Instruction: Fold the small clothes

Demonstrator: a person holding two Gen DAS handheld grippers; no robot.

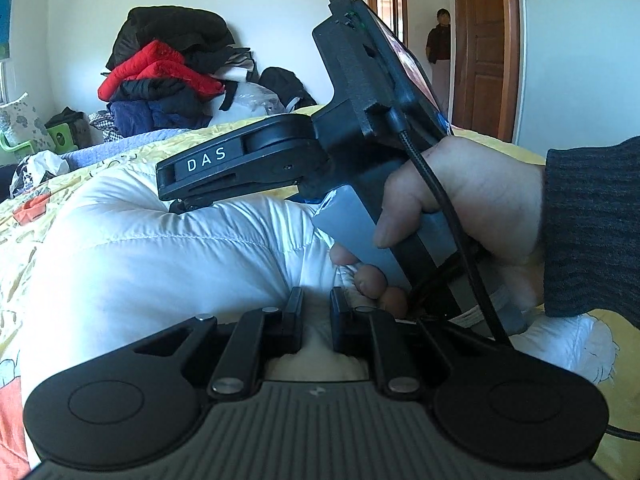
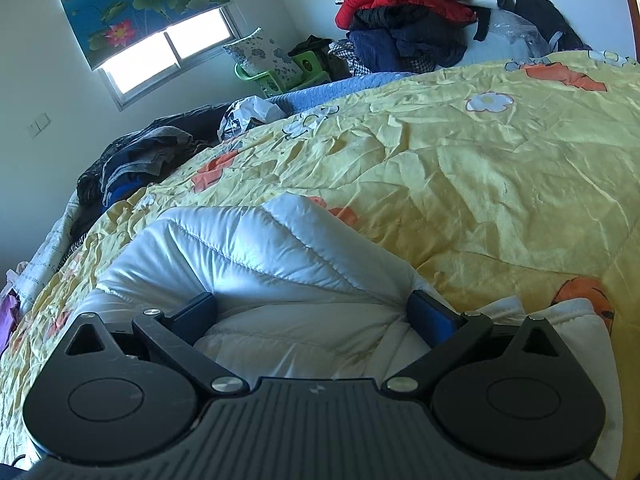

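White quilted puffer jacket (image 1: 168,248) spread on bed under yellow floral bedspread-cover (image 2: 480,168), near edge of the bed, directly beneath both claws. Left claw (image 1: 316,312), near centre of left wrist view: fingers narrowed to a slim gap, a fold of white jacket fabric lying between them; firm pinch or loose contact, cannot tell. Right claw (image 2: 316,316), near centre of right wrist view: spread wide, a puffy quilted section of the jacket (image 2: 280,264) bulging between its two fingers, blue pad of the right-hand finger (image 2: 432,320) touching fabric; nothing clamped. In left wrist view, right-hand device seen side-on at centre right, gripped by bare right hand (image 1: 460,208) in dark knitted sleeve (image 1: 592,232), its tip marked "DAS" (image 1: 206,164) pressed down onto the jacket. Far side of bed: heap of clothes (image 2: 400,12) with a red garment (image 1: 160,68) on top, blue blanket edge (image 2: 340,84), green plastic basket (image 2: 276,76). Far left: window (image 2: 168,52) with lotus-print roller blind (image 2: 136,4). Far right: wooden door (image 1: 484,52), a person (image 1: 440,48) standing in the doorway beyond.
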